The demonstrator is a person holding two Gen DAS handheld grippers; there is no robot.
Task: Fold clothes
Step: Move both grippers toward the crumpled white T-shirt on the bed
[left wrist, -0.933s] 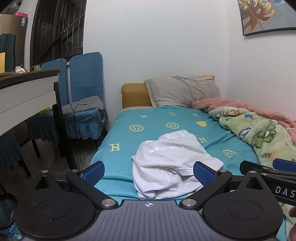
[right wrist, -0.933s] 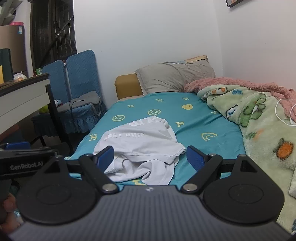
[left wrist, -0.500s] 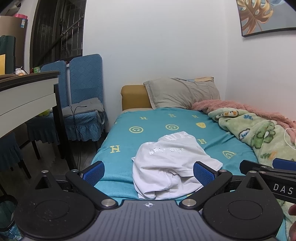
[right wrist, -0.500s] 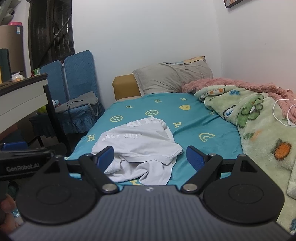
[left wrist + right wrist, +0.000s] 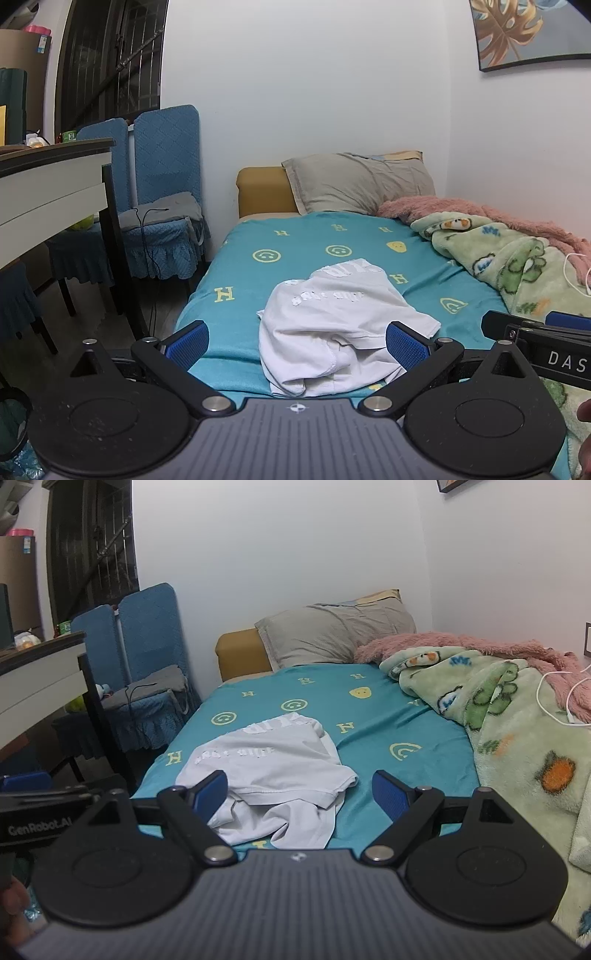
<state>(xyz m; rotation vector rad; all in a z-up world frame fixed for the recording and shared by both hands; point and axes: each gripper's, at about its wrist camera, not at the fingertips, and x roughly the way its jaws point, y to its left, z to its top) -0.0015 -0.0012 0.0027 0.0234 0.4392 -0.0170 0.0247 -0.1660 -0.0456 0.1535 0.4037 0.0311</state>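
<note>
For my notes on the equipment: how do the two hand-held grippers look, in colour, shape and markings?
The left hand-held gripper and the right hand-held gripper look alike: black linkage arms with silver pivot pins, two round black discs, a ribbed grey body, and blue textured pads on the fingers. White lettering shows on their sides: "GenRobot.AI" on the left one, "DAS" on the right.

The white garment at lower centre is thin, matt cloth, creased, with raised white lettering. The bed sheet beneath is smooth teal cloth. At right, the green blanket looks fleecy, the pink blanket shaggy. Each hand-held gripper is matt black plastic with ribbed blue pads and shiny metal pivot pins.
</note>
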